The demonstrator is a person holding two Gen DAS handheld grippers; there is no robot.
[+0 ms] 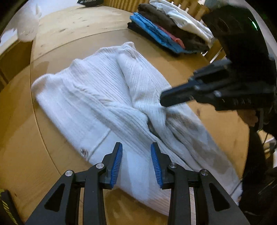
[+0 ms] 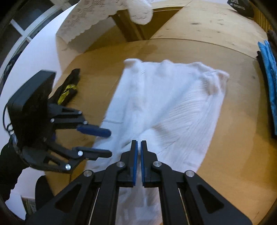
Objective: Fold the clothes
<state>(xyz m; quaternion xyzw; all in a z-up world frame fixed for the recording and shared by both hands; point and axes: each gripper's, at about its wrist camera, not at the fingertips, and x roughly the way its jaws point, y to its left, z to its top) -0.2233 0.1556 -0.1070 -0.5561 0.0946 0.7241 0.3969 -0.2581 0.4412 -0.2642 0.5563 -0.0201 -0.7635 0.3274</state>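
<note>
A white ribbed knit sweater [image 1: 97, 97] lies partly folded on the round wooden table [image 1: 72, 29], its sleeves crossed over the body. It also shows in the right wrist view [image 2: 173, 107]. My left gripper [image 1: 136, 147] is open and empty, just above the sweater's near edge. It shows from the side in the right wrist view [image 2: 110, 142]. My right gripper [image 2: 139, 143] is shut with nothing visible between the pads, over the sweater's near end. It shows blurred in the left wrist view [image 1: 162, 98], above the right sleeve.
A stack of folded clothes [image 1: 166, 29], blue, brown, red and white, sits at the table's far right edge; its blue layer shows in the right wrist view [image 2: 268, 69]. A black strap with yellow print [image 2: 68, 90] lies at the table's left edge. A white lace cloth [image 2: 97, 15] hangs behind.
</note>
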